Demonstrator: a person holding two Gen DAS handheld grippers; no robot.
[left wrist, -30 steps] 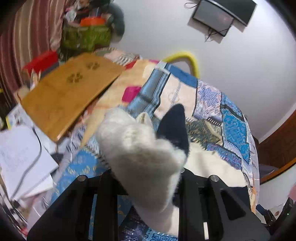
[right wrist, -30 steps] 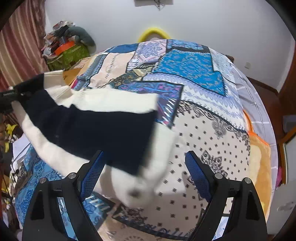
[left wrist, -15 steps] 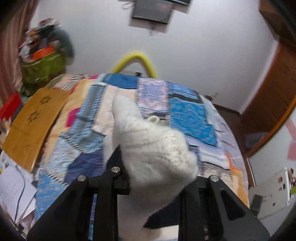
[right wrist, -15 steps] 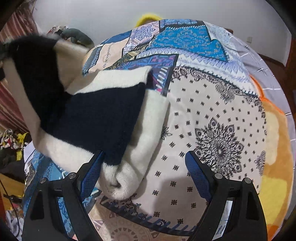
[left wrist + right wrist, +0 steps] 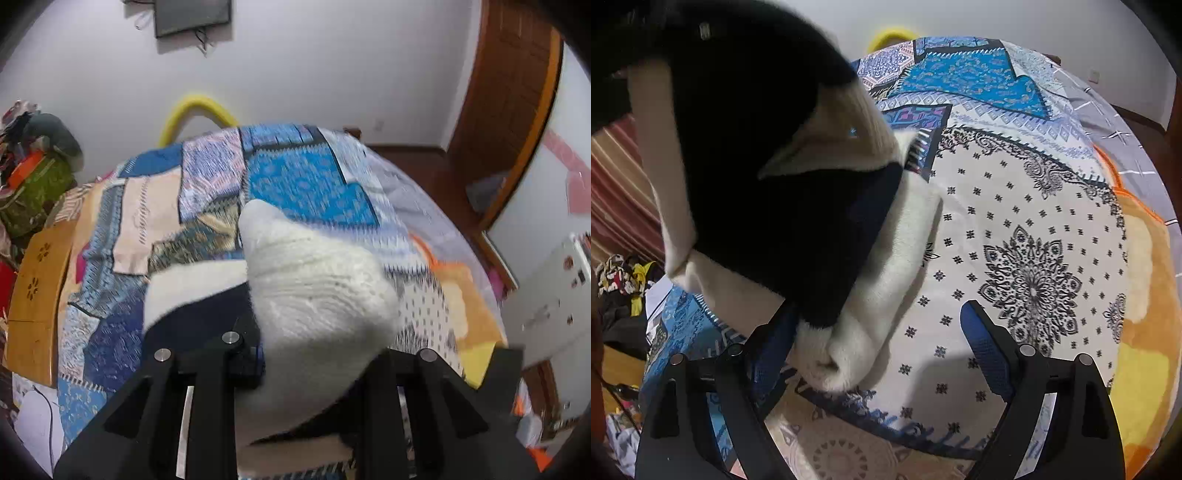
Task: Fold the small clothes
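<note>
A small knitted garment in cream and black [image 5: 783, 221] lies partly on the patchwork bed cover [image 5: 1027, 229]. My left gripper [image 5: 310, 365] is shut on a cream end of the garment [image 5: 317, 295] and holds it up over the rest of the cloth. In the right wrist view the lifted black and cream part hangs at the upper left. My right gripper [image 5: 879, 332] is open, low over the bed, with the garment's cream folded edge [image 5: 846, 350] between its blue-padded fingers.
A wooden board [image 5: 37, 295] and papers lie at the bed's left edge. A yellow hoop [image 5: 195, 110] stands behind the bed by the wall. An orange blanket [image 5: 1145, 295] covers the bed's right side. A wooden door [image 5: 509, 110] is at the right.
My left gripper has swung to the right with the cream end, carrying it over the garment. The lifted part now looms larger in the right wrist view. My right gripper has stayed open.
</note>
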